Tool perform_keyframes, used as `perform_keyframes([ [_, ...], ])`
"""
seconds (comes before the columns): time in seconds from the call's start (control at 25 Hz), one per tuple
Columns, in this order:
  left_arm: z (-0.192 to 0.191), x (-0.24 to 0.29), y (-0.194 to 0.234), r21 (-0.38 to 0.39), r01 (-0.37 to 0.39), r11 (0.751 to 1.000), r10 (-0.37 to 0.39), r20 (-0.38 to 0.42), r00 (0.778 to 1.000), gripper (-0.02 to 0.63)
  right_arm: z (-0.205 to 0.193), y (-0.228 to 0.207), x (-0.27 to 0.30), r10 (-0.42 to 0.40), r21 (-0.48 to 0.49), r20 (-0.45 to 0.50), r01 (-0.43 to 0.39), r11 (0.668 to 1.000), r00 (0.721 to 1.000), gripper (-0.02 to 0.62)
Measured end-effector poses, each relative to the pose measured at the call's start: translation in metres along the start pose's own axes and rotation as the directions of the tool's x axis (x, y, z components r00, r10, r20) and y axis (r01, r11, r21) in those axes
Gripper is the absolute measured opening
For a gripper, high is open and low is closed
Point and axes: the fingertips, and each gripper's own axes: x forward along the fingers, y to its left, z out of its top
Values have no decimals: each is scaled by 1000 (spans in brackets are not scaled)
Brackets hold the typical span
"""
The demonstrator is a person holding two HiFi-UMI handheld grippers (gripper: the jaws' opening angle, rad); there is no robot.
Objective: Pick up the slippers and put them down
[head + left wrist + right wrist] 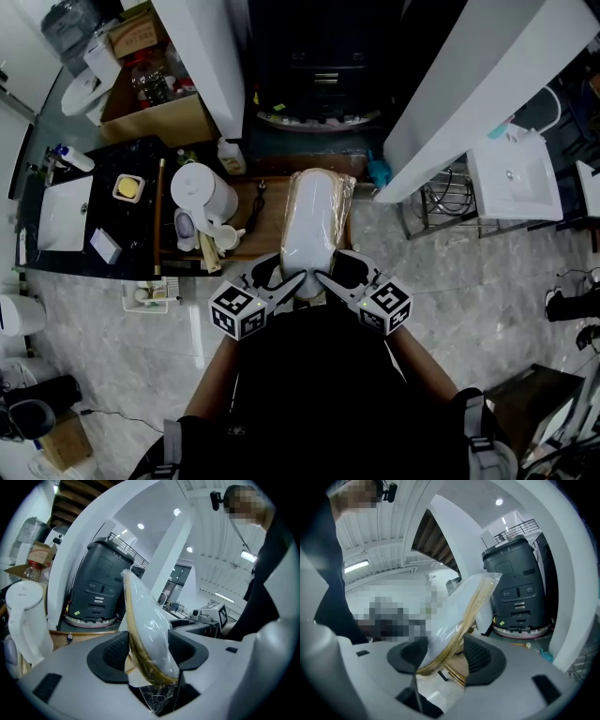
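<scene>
My left gripper (pixel 296 280) and right gripper (pixel 324 278) both pinch only the near end of the bagged slippers (pixel 317 214), held just right of the kettle (pixel 202 192), so I reckon the slick wrap may slide out and drop them

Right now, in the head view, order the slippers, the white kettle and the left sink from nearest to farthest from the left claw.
1. The slippers, centre, held in the left claw.
2. The kettle, to their left.
3. The sink, far left.
</scene>
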Motion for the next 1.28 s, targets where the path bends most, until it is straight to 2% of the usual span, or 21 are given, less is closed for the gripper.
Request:
perform_keyframes([
  [0.2,26,-7,-2,68,-1,998,-1,28,1000,264,23,5,-1,-10,-9,67,11,1000,998,239],
  [0.36,40,-9,-2,84,-26,996,21,58,998,264,42,7,-3,-17,-30,115,20,999,993,236],
  [0.52,44,-12,1,145,-68,987,54,95,994,254,48,8,-1,-18,-55,130,26,998,991,232],
  [0.72,46,-14,4,139,-81,987,65,114,991,244,50,8,2,-20,-53,141,28,998,990,230],
  [0.96,46,-8,1,165,-94,982,75,120,990,221,50,2,-3,-35,-49,144,42,998,989,227],
  [1.28,46,0,-1,137,-81,987,64,121,991,219,54,-4,-10,-52,-42,155,59,997,987,221],
])
